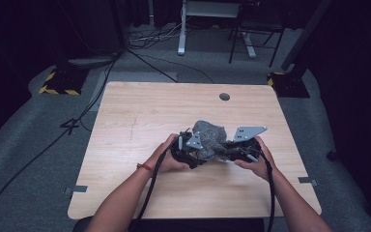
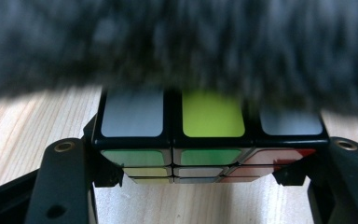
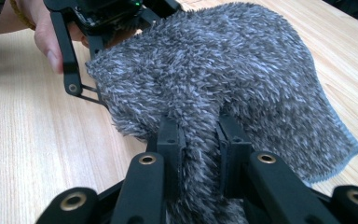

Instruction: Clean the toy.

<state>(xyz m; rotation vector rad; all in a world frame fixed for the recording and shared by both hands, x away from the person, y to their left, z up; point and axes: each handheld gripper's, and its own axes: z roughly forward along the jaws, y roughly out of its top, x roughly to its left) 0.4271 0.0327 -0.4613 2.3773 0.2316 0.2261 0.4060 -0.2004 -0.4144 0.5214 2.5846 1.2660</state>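
A grey fluffy cloth [image 1: 208,137] lies bunched at the middle of the wooden table [image 1: 140,111], draped over a puzzle cube. In the left gripper view the cube [image 2: 209,135] shows grey, yellow, green and red stickers, and my left gripper [image 2: 200,182] is shut on its two sides, with the blurred cloth [image 2: 182,42] hanging over its top. In the right gripper view my right gripper [image 3: 200,154] is shut on a fold of the cloth [image 3: 233,79]; the left gripper [image 3: 81,70] stands beyond it. From above, the left gripper [image 1: 189,152] and right gripper [image 1: 227,153] flank the cloth.
A round cable hole [image 1: 224,96] sits near the table's far edge. Bare wood surrounds the cloth on every side. Beyond the table, cables and stand feet [image 1: 60,79] lie on the grey floor.
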